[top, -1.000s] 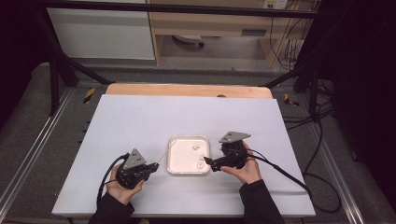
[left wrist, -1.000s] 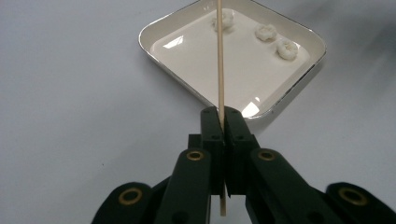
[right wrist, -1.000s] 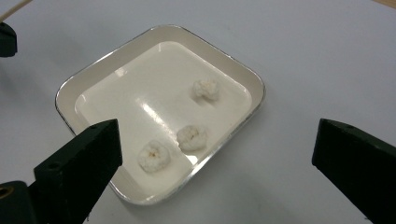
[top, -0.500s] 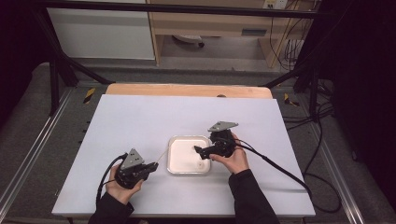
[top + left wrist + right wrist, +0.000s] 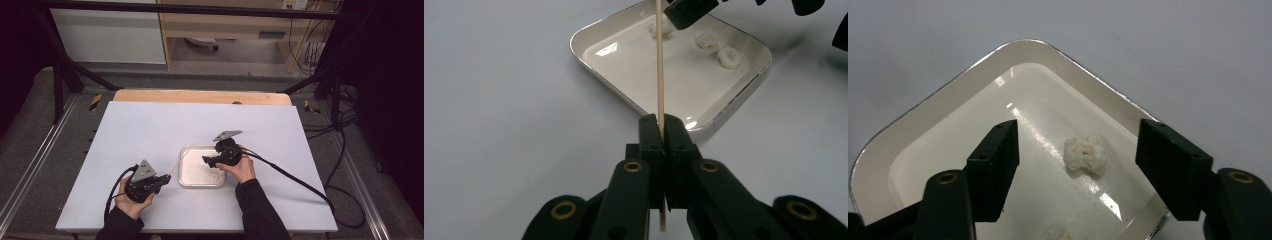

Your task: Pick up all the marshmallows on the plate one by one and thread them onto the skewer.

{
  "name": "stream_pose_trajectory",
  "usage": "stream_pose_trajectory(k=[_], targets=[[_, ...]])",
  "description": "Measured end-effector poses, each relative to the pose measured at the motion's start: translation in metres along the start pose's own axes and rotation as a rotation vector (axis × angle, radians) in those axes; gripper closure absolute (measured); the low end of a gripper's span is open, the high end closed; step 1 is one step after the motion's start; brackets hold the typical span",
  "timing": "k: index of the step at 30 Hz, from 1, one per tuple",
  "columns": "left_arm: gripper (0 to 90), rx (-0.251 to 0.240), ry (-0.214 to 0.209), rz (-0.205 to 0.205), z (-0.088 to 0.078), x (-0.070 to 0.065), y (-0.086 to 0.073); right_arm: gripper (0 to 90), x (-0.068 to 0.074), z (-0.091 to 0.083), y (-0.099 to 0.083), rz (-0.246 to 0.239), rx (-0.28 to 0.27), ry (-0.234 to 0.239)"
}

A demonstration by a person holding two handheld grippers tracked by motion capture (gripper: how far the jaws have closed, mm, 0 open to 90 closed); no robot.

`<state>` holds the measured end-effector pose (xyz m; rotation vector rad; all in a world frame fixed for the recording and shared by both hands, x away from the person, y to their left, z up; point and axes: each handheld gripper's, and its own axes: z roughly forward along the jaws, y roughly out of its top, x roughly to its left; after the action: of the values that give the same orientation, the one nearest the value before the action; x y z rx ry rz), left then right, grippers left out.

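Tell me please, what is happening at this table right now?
A person works with two handheld grippers over a white square tray that holds small white puffy pieces. The left gripper is shut on a thin wooden skewer that points toward the tray. The right gripper hangs over the tray; its jaws have just been closing, with one white popcorn-like piece between them but not yet touched.

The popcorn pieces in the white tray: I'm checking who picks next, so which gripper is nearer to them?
Right. The right gripper hangs over the tray, open jaws flanking one popcorn piece. The left gripper, holding a skewer, sits beside the tray.
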<state>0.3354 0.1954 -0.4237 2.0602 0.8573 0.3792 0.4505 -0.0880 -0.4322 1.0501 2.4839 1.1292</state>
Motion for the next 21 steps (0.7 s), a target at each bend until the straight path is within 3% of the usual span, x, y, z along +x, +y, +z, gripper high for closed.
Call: stream_pose_trajectory(k=[9, 21], targets=[[88.4, -0.002, -0.001, -0.001, 0.000, 0.000, 0.000, 55.6, -0.005, 0.014, -0.004, 0.011, 0.025, 0.008], [88.4, -0.007, 0.001, 0.000, 0.001, -0.002, -0.001, 68.1, -0.004, 0.015, -0.006, 0.003, 0.021, -0.003]])
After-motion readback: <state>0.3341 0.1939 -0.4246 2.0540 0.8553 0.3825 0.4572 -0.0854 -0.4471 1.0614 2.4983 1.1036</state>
